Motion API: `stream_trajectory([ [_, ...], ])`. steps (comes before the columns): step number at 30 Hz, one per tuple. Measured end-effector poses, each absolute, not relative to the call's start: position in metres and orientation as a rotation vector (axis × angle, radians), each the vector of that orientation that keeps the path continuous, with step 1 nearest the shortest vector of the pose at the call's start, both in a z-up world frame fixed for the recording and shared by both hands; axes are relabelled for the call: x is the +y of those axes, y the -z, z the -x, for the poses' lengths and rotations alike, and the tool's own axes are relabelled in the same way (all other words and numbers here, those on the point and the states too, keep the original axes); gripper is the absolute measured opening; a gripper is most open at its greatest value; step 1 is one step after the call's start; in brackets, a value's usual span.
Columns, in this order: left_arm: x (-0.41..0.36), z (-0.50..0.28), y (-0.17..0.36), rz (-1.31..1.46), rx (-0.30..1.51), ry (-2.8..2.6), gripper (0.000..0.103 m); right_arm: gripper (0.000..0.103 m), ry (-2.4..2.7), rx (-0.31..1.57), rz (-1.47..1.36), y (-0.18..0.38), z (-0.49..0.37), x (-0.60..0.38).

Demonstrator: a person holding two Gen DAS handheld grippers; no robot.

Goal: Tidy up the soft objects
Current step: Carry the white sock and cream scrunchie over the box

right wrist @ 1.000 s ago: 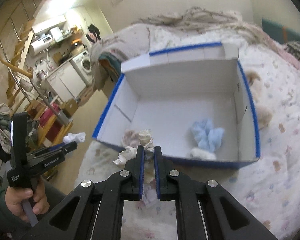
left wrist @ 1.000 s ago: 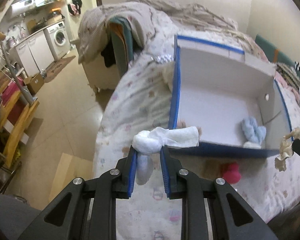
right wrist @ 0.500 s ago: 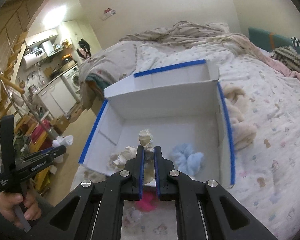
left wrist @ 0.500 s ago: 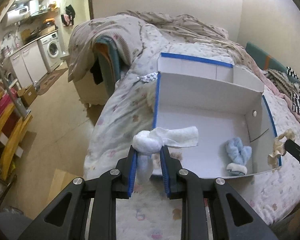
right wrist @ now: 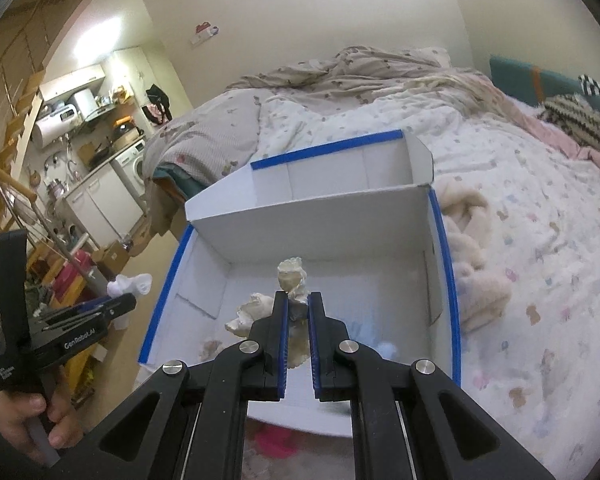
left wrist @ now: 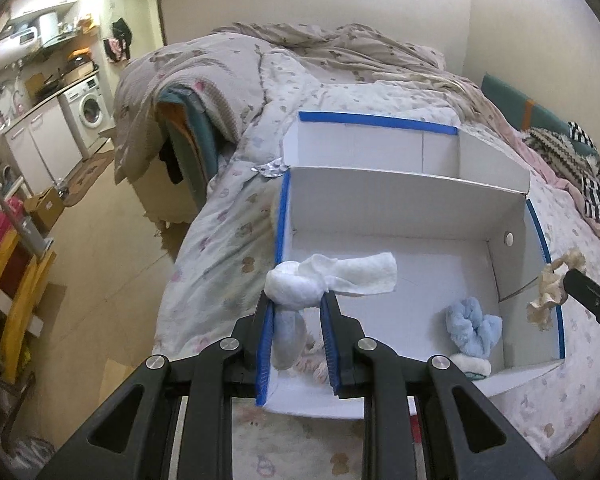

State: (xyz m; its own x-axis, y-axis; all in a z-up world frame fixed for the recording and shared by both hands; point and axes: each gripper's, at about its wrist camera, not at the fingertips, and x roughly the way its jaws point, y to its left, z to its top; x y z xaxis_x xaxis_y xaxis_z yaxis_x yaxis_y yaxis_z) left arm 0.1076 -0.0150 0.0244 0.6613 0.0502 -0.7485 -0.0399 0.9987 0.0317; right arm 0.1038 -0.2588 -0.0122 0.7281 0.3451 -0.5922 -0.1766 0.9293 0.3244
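Observation:
A white cardboard box with blue-taped edges (left wrist: 404,208) (right wrist: 312,220) sits open on the bed. My left gripper (left wrist: 296,308) is shut on a white knotted sock (left wrist: 300,284) and holds it above the box's near left corner. My right gripper (right wrist: 298,308) is shut on a cream scrunchie (right wrist: 292,276), held above the box's front; the scrunchie also shows at the right edge of the left wrist view (left wrist: 552,288). A light blue scrunchie (left wrist: 472,324) and a small white item (left wrist: 470,366) lie inside the box.
The bed has a patterned quilt (right wrist: 532,216) with a cream fluffy item (right wrist: 472,240) right of the box. A pink object (right wrist: 276,444) lies in front of the box. A rumpled blanket (left wrist: 204,80), the floor and a kitchen area (left wrist: 60,128) lie to the left.
Both grippers have risen and moved forward over the box while holding their items. More of the box interior shows now.

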Motion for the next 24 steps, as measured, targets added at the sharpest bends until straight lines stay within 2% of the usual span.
stream_trajectory([
  [10, -0.047, -0.137, -0.001, -0.102, 0.85, 0.023, 0.021, 0.011, -0.298, 0.762, -0.186, 0.031, -0.134, -0.244],
  [18, -0.057, -0.148, 0.04, -0.112, 0.953, 0.071, 0.021, 0.011, -0.301, 0.891, -0.216, 0.063, -0.149, -0.23],
  [24, -0.057, -0.154, 0.05, -0.107, 0.98, 0.078, 0.021, 0.011, -0.312, 0.966, -0.216, 0.084, -0.155, -0.224],
])
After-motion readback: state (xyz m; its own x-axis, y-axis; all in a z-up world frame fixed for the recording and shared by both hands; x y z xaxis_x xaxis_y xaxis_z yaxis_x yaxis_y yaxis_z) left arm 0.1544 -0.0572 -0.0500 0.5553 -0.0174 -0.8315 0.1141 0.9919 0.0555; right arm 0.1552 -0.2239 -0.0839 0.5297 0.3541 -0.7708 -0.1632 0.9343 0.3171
